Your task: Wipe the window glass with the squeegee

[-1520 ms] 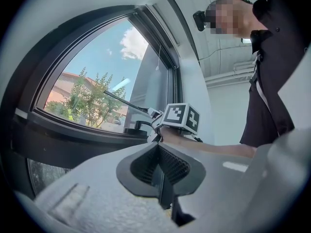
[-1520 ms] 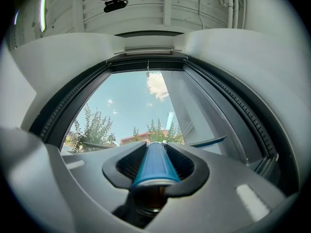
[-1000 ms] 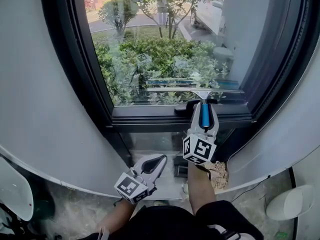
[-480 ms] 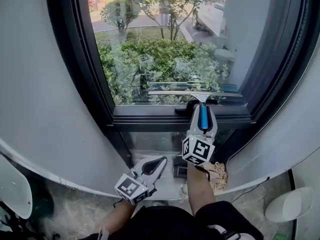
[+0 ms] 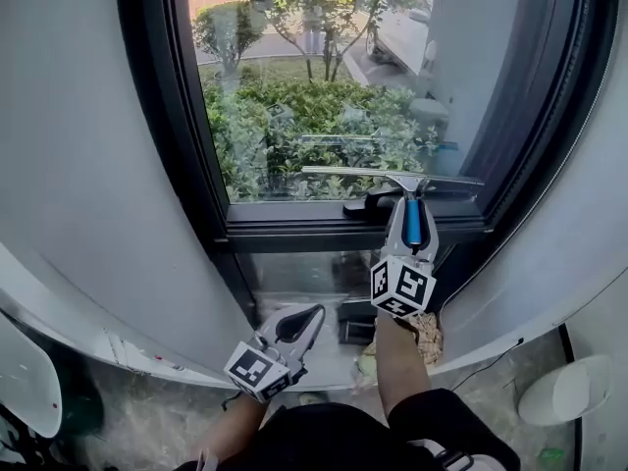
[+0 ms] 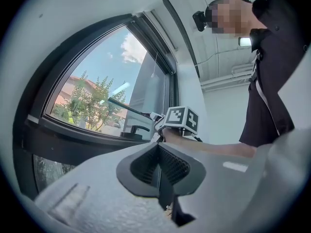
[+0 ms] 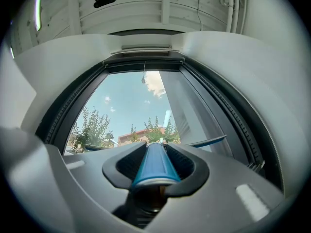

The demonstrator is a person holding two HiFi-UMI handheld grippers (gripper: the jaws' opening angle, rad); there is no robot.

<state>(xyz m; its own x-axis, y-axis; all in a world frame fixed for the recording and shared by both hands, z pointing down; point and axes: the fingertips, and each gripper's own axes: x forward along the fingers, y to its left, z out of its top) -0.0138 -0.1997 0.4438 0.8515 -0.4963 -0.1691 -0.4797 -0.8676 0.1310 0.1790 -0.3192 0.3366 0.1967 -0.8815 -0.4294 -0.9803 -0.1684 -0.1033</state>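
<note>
Inspection found the squeegee (image 5: 397, 178) at the foot of the glass (image 5: 324, 86), just above the lower frame (image 5: 294, 234), toward the right side of the pane. The right tool (image 5: 410, 216) was clenched on its blue handle (image 5: 413, 226); the right gripper view confirmed the handle seated between both jaws, with its butt end toward the camera. The handle's long axis ran straight ahead from the tool toward the window. The blade (image 5: 353, 172) lay crosswise to it, roughly level along the bottom edge of the pane, its right end a shade lower in the head view. Whether the blade edge pressed on the glass could not be confirmed from any view. The left tool (image 5: 309, 314) hung low, well apart from the window and below the sill, its jaws closed together on nothing. The squeegee therefore lay ahead of and above the left tool, and only the right hand was placed to work it. In my judgement the stroke sat at its lowest reach. Any further pass would call for carrying the blade back up or sideways while keeping it level against the pane. The nearby frame left little room to go lower.
</note>
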